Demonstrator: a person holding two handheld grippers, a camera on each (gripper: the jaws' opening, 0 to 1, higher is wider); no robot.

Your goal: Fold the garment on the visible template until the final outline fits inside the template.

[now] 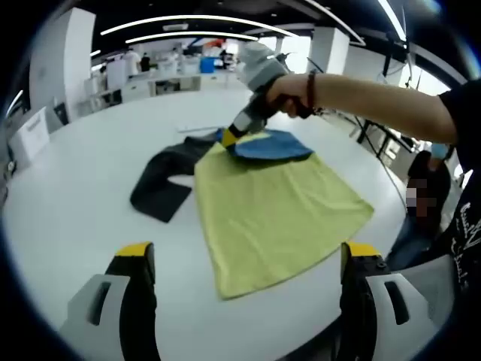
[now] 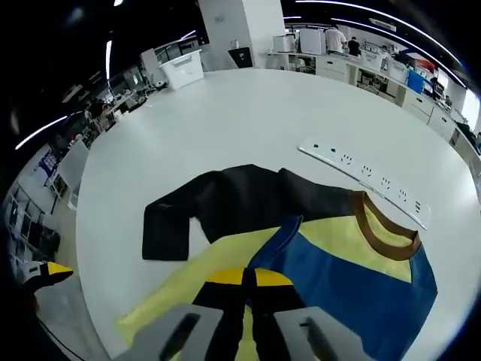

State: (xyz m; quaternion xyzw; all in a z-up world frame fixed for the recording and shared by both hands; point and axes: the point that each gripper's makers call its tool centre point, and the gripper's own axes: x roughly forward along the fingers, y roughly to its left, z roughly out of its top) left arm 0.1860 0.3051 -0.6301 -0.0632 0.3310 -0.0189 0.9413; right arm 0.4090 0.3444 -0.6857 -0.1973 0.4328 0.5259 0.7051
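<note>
the garment (image 1: pixel 278 207) lies spread on the white bench (image 1: pixel 75 195), toward its middle, a yellow-green body with a blue panel (image 1: pixel 270 144) folded over its top end and a black sleeve (image 1: pixel 161 180) trailing off to one side. in the left gripper view the left gripper (image 1: pixel 244 259) hangs above the near hem, jaws spread wide and holding nothing, with their lower parts cut off by the frame. the right gripper (image 1: pixel 230 136), held in a person's hand (image 1: pixel 289 94), comes down onto the top edge of the cloth where the blue panel begins. in the right gripper view the right gripper (image 2: pixel 249 277) has its yellow-tipped jaws pressed together on the garment at the blue panel's edge (image 2: pixel 282 233); the pinched fold itself is hidden beneath them. a brown collar (image 2: pixel 383 226) shows beyond, and a white power strip (image 2: pixel 364 180) lies just past it. no template outline can be made out under the cloth.
</note>
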